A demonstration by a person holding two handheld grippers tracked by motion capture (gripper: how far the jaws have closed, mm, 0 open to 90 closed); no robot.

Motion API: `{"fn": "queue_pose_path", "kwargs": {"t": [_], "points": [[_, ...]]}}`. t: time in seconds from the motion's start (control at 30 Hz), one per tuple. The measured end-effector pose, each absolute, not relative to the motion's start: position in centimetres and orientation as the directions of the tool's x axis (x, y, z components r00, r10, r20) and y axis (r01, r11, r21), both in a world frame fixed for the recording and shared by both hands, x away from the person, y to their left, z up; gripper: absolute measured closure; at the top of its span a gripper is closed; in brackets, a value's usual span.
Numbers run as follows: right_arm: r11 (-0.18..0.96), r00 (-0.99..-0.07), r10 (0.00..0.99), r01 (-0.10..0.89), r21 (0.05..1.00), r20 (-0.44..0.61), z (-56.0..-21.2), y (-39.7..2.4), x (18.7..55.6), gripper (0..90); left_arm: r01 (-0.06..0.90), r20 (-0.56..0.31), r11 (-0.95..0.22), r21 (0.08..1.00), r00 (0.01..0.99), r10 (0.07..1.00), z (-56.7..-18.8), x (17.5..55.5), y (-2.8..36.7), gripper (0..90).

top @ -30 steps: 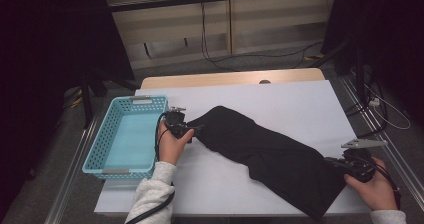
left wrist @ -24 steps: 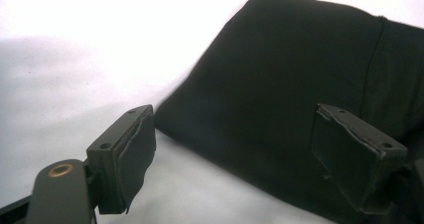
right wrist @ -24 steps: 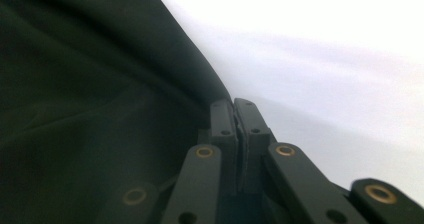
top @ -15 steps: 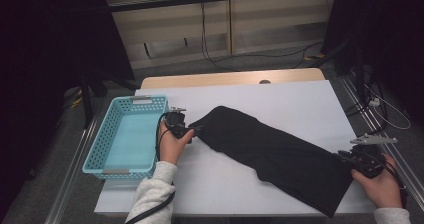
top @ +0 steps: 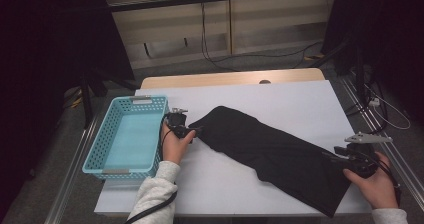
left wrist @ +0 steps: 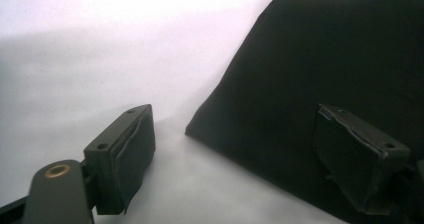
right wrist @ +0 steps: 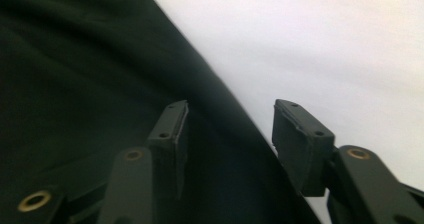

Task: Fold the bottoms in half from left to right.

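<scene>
**A:** Starting with the high view: the black cloth (top: 272, 156) is lying slantwise across the white table (top: 300, 99), one end near the blue basket (top: 125, 134), the other at the near right edge. I'm holding my left gripper (top: 192, 132) at the basket end and my right gripper (top: 336, 157) at the far end.

**B:** Gripping either end?

**A:** Neither. In the left gripper view the left gripper (left wrist: 232, 144) is standing wide open, one pad on bare table, the other over the cloth (left wrist: 320, 64) corner. In the right gripper view the right gripper (right wrist: 230, 134) has just been opening; the cloth (right wrist: 85, 84) edge is running between the jaws, pads apart from it.

**B:** What's worrying you?

**A:** If I close the left jaws from here, I'm judging they could pinch only a thin corner and let it slip. Dragging might also be bunching the fabric toward the basket.

**B:** And the views differ how?

**A:** Overhead is giving the whole layout; the gripper views are giving the jaw gaps.
</scene>
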State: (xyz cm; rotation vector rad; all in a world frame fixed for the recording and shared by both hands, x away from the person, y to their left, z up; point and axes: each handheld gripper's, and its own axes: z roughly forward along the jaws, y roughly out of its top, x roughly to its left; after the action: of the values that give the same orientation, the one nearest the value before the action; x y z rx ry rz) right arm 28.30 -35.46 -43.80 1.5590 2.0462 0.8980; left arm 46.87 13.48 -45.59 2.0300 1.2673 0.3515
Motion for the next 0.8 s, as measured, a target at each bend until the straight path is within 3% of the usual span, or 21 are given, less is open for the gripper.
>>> {"fn": "queue_pose_path", "kwargs": {"t": [0.13,0.17,0.47,0.63,0.8], "points": [[0.171,-0.315,0.946,0.686,0.708,0.077,-43.8,-34.6,28.4,46.5,0.669,-0.153,-0.257,0.698,0.489,0.859,-45.7,46.8,13.3,23.9],[0.173,-0.322,0.943,0.684,0.709,0.08,-43.8,-34.5,28.5,45.9,0.678,-0.199,-0.224,0.7,0.486,0.851,-45.7,46.8,13.3,24.1],[0.189,-0.357,0.93,0.669,0.719,0.087,-43.6,-33.2,28.5,43.9,0.691,-0.206,-0.237,0.683,0.493,0.845,-45.5,46.5,12.5,56.6],[0.187,-0.366,0.926,0.666,0.722,0.097,-43.5,-32.8,28.3,42.8,0.726,-0.289,-0.17,0.666,0.461,0.839,-45.7,46.6,12.5,76.4],[0.2,-0.382,0.919,0.661,0.723,0.095,-43.4,-32.2,28.0,42.2,0.766,-0.313,-0.168,0.62,0.438,0.843,-45.1,47.1,12.3,83.5]]}}
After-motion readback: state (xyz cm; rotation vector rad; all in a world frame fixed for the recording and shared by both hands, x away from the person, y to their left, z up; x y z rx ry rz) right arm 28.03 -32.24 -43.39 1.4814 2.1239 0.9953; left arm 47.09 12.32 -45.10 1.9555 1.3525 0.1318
